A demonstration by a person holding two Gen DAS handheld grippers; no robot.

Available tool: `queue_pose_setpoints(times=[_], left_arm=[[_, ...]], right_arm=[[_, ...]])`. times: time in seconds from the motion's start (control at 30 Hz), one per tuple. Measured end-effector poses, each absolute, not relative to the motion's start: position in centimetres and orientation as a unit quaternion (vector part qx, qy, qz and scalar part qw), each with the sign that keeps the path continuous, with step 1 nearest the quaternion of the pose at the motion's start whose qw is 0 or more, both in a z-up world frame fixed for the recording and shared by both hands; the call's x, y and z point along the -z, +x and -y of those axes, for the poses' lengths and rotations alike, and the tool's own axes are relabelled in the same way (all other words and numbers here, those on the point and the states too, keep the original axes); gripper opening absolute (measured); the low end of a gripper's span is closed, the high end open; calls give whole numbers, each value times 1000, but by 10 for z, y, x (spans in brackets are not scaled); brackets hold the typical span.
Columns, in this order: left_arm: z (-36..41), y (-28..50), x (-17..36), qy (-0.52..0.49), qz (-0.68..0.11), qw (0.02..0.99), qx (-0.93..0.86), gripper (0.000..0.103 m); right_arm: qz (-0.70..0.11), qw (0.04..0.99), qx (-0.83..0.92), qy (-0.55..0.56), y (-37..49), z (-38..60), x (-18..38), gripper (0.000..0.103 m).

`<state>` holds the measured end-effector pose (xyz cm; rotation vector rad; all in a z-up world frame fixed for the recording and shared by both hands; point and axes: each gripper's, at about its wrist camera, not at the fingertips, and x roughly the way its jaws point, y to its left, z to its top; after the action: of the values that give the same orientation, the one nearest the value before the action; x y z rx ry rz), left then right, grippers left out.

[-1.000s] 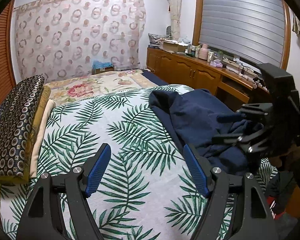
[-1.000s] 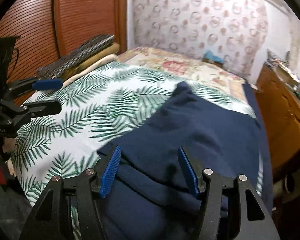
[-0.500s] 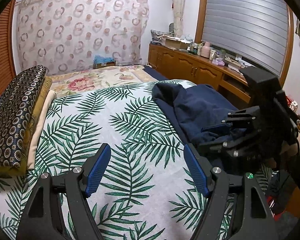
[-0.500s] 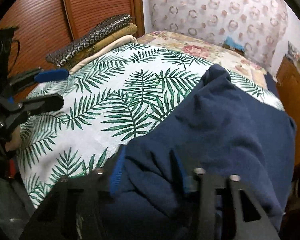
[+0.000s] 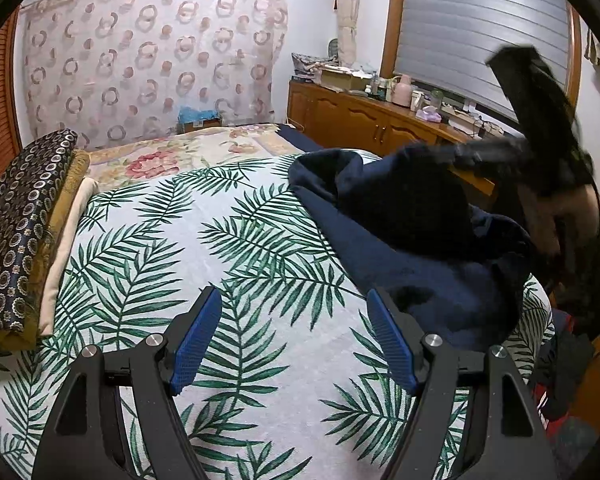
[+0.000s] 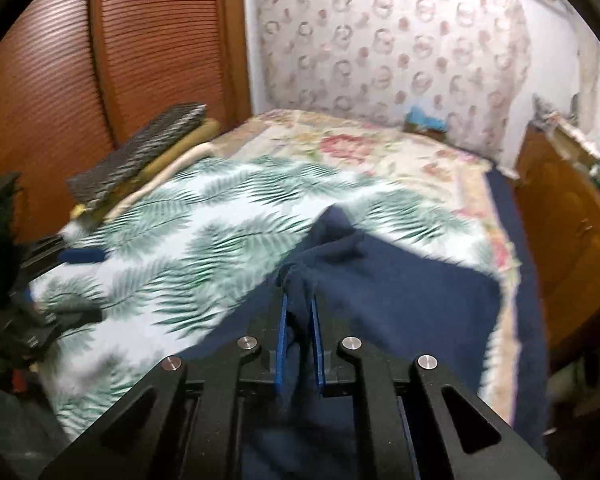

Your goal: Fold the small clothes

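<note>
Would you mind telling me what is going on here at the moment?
A person is folding a navy garment on a bed with a palm-leaf cover. The right gripper is shut on a bunched fold of the cloth and lifts it. The left gripper hangs open over the bare cover, holding nothing.

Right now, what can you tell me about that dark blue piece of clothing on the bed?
The navy garment looks like soft, thick knit fabric, plain, with no visible print. It lies crumpled and unfolded on the right side of the palm-leaf bedspread. The right gripper is shut on a bunched fold, lifting it into a peak while the rest drapes on the bed. The left gripper hangs open beside it, apart from the cloth. What kind of garment it is cannot be told.
</note>
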<state>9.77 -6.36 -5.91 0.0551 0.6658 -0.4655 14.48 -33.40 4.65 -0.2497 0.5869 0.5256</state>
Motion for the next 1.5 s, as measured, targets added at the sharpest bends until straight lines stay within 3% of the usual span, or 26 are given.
queue_pose_setpoints(times=[0.27, 0.47, 0.57, 0.63, 0.7, 0.93, 1.27, 1.3, 1.33, 1.5], left_arm=[[69, 95, 61, 28, -327, 915, 234, 76], [76, 93, 63, 31, -333, 911, 242, 76], [80, 92, 64, 32, -335, 908, 248, 76], [83, 92, 65, 35, -337, 907, 251, 76], [87, 92, 66, 37, -339, 905, 256, 76], [100, 85, 70, 38, -349, 894, 280, 76], [120, 81, 77, 55, -369, 880, 294, 76], [122, 80, 77, 56, -371, 878, 297, 76], [123, 80, 78, 56, -373, 876, 300, 76], [133, 76, 74, 52, -374, 868, 323, 57]], right_arm=[[-263, 946, -92, -167, 200, 364, -65, 10], [-297, 942, -20, -157, 239, 379, -40, 11], [-313, 938, -8, -148, 242, 382, -36, 29], [-308, 942, -15, -132, 237, 385, -41, 54], [-300, 946, -16, -125, 227, 389, -47, 58], [-281, 948, -82, -123, 145, 397, -67, 58], [-312, 921, -194, -130, 63, 364, -25, 58], [-319, 917, -203, -130, 59, 362, -19, 57], [-326, 912, -211, -133, 57, 362, -15, 49], [-348, 904, -205, -143, 52, 382, -5, 38]])
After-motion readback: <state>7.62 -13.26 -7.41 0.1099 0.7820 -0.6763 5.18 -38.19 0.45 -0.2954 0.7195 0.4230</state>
